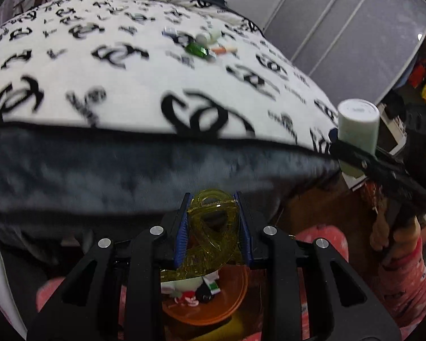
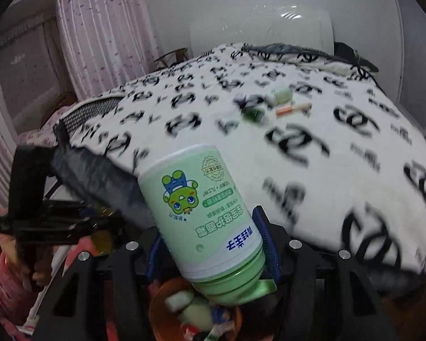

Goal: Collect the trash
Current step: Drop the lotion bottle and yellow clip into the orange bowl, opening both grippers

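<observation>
Left claw [image 1: 213,224] clamps yellow hair clip [image 1: 213,221] | right claw [image 2: 210,244] grips green bottle [image 2: 204,216] inverted | orange bin [image 2: 196,312] below | risk: tilted bottle slips, misses bin.

A home bedroom — bed under a logo-print blanket [image 2: 312,130]; pink curtains [image 2: 105,28]; wardrobe doors [image 1: 340,28].

pale-green bottle [image 2: 204,213], orange bin [image 1: 213,292] — monogrammed blanket [image 1: 127,85]
</observation>
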Tool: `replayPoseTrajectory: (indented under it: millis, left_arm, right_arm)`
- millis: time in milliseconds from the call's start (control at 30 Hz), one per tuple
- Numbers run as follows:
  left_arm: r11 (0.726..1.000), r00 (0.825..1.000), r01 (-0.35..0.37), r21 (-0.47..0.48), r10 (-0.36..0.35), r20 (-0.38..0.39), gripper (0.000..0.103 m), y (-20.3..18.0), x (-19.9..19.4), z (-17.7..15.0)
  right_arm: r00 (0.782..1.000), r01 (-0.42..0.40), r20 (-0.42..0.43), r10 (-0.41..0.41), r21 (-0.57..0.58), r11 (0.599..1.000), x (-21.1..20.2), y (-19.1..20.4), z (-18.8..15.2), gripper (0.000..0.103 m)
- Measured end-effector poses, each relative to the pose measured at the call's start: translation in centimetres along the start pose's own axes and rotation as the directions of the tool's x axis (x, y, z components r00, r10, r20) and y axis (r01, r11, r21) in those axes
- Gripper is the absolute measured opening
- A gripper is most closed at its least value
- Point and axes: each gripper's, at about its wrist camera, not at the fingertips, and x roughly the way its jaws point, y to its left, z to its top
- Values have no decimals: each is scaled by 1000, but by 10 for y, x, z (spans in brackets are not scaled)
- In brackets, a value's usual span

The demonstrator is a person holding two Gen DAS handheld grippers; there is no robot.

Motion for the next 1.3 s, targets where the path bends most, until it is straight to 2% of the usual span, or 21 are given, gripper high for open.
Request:
replayPoseTrajectory:
  millis: [133, 233, 333, 367, 500, 533, 633, 700, 800, 833, 867, 900, 967, 1033, 1133, 1300]
  left_arm:
    - [1000, 996, -9, 1, 9, -84, 29, -2, 24, -36]
    - [1000, 985, -31, 0, 31, -167, 29, 1, 54, -65]
    - [998, 965, -62, -14, 56, -257, 29, 6, 90, -88]
    - [997, 956, -76, -12, 69, -285, 29, 8, 102, -95]
    - [990, 911, -139, -39, 112, -396, 29, 23, 152, -114]
    - [984, 895, -173, -47, 137, -425, 29, 29, 165, -119]
    - [970, 847, -244, -18, 204, -492, 29, 37, 191, -130]
    - [962, 809, -271, 31, 245, -534, 29, 37, 205, -141]
    - [955, 781, -282, 86, 281, -558, 29, 35, 213, -152]
    - [954, 774, -283, 102, 290, -563, 30, 34, 214, -155]
    - [953, 772, -284, 109, 295, -564, 35, 34, 214, -155]
    - [950, 773, -288, 116, 303, -558, 49, 33, 214, -156]
    - [945, 779, -304, 117, 318, -541, 61, 35, 211, -154]
    - [947, 787, -305, 97, 308, -535, 62, 38, 206, -153]
    - [946, 788, -315, 73, 304, -535, 62, 43, 203, -153]
    - [945, 800, -324, 49, 301, -519, 62, 43, 193, -150]
  right_arm:
    - [996, -36, -84, 39, 47, 998, 13, 12, -52, 55]
    - [984, -38, -170, 56, 104, 994, 36, 15, -91, 55]
    - [960, 24, -279, 24, 169, 985, 68, 14, -128, 55]
    - [943, 56, -333, 14, 199, 978, 82, 12, -142, 55]
    - [885, 140, -465, -20, 225, 964, 118, 12, -180, 55]
    - [874, 151, -486, -21, 231, 961, 123, 12, -186, 55]
    - [820, 201, -572, -11, 269, 942, 150, 6, -211, 55]
    - [803, 230, -596, -14, 288, 930, 159, -2, -217, 55]
    - [792, 259, -610, -15, 315, 913, 169, -8, -219, 54]
    - [793, 255, -609, -1, 331, 908, 171, -9, -220, 58]
    - [792, 258, -611, 7, 345, 902, 175, -11, -220, 64]
    - [794, 260, -607, 10, 354, 898, 176, -13, -220, 69]
    - [801, 264, -598, 9, 368, 892, 176, -14, -218, 69]
    - [806, 262, -592, 16, 382, 886, 174, -18, -218, 69]
    - [817, 266, -576, 19, 405, 875, 169, -23, -218, 69]
    - [843, 267, -538, 8, 432, 861, 160, -28, -215, 72]
